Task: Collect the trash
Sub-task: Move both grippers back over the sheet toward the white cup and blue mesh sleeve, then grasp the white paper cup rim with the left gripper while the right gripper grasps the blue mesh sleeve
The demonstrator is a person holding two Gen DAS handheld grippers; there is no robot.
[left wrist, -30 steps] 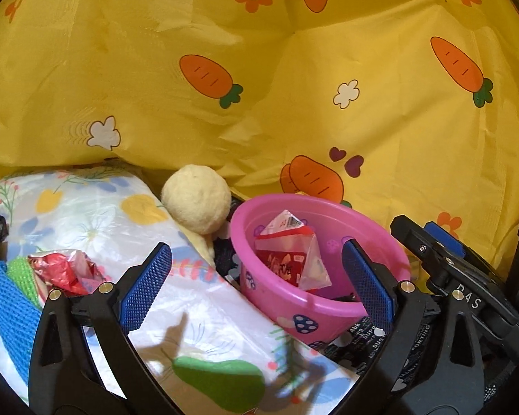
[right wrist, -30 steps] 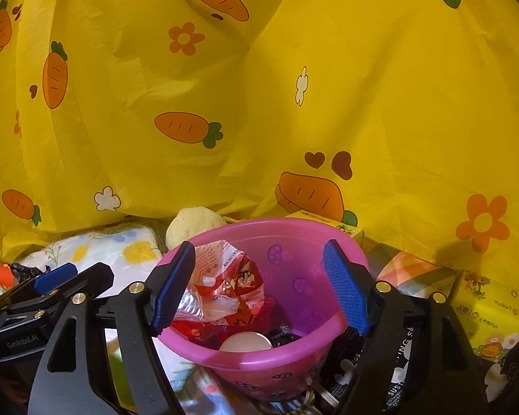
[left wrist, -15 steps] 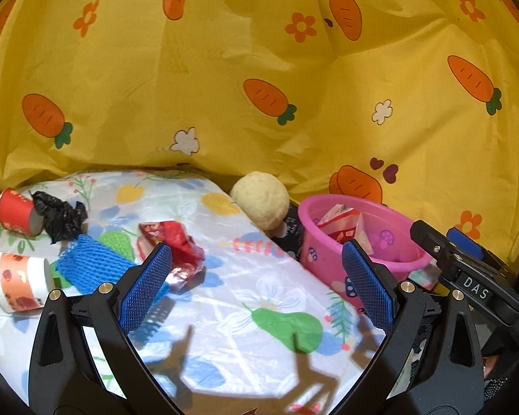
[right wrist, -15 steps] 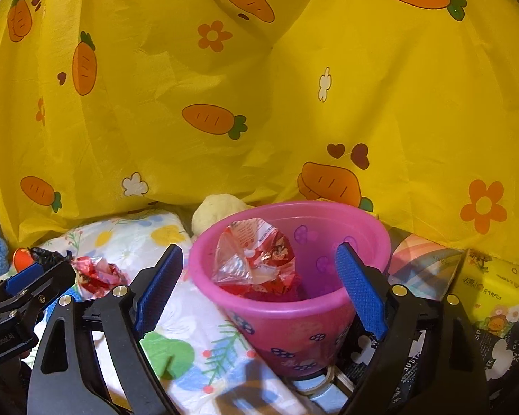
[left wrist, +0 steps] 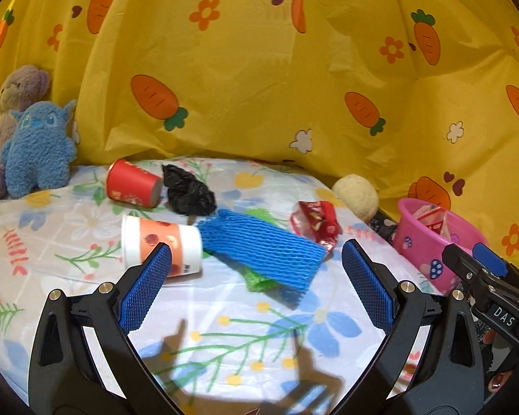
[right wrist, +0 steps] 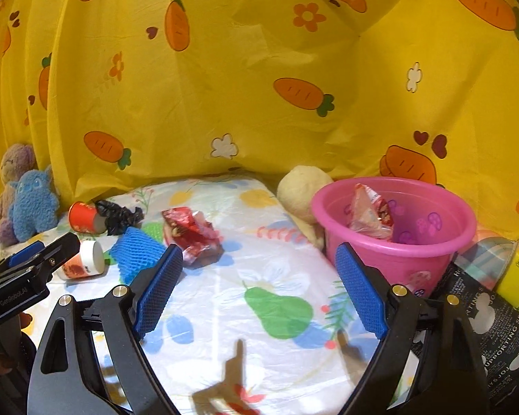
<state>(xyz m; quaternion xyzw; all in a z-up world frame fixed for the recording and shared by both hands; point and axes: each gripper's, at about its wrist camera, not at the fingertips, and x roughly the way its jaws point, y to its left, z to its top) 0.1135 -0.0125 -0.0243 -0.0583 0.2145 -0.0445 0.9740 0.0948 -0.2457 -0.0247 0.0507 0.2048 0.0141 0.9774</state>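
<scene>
At the far left, a blue plush toy [left wrist: 38, 148] sits against the yellow carrot-print curtain [left wrist: 259, 69], with a brownish plush bear [left wrist: 17, 93] behind it. To their right, on the counter's flowered cover [left wrist: 242, 328], a red paper cup [left wrist: 133, 183] lies on its side, touching a crumpled black bag [left wrist: 188, 190]. Nearer, a white and orange cup [left wrist: 162, 245] also lies on its side, just beside a blue foam net [left wrist: 263, 249] that rests on something green. A red wrapper [left wrist: 316, 221] lies just right of the net. A pale yellow ball [left wrist: 356, 197] sits at the curtain's foot, close to a pink bucket [right wrist: 394, 252] that holds a crumpled wrapper [right wrist: 370, 214]. A yellow box [right wrist: 517, 273] stands at the far right. The left gripper [left wrist: 256, 287] hangs wide and empty over the cover, near the net. The right gripper [right wrist: 259, 290] is likewise spread wide, holding nothing, left of the bucket.
</scene>
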